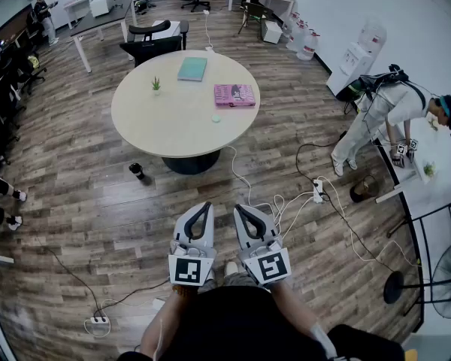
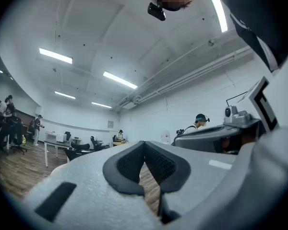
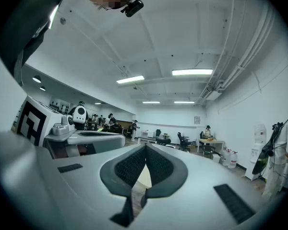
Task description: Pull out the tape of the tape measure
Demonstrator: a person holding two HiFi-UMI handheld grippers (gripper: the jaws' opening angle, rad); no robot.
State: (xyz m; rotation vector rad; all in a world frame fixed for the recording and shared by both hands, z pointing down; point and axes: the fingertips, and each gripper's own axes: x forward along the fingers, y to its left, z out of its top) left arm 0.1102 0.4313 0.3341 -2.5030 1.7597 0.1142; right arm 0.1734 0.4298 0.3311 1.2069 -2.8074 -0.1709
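Note:
A round beige table (image 1: pixel 173 122) stands a few steps ahead of me in the head view. On it lies a small pale green round object (image 1: pixel 216 118), which may be the tape measure; it is too small to tell. My left gripper (image 1: pixel 204 205) and right gripper (image 1: pixel 240 207) are side by side close to my body, level and aimed toward the table, well short of it. In the left gripper view the left gripper (image 2: pixel 144 143) has its tips meeting with nothing between them. The right gripper (image 3: pixel 145 147) looks the same in its own view.
The table also carries a small potted plant (image 1: pixel 156 86), a teal book (image 1: pixel 192 68) and a pink box (image 1: pixel 234 95). A black cup (image 1: pixel 137 170) stands on the wood floor by the table's base. White cables and a power strip (image 1: pixel 316 191) lie to the right. A person (image 1: pixel 387 115) stands at the right wall.

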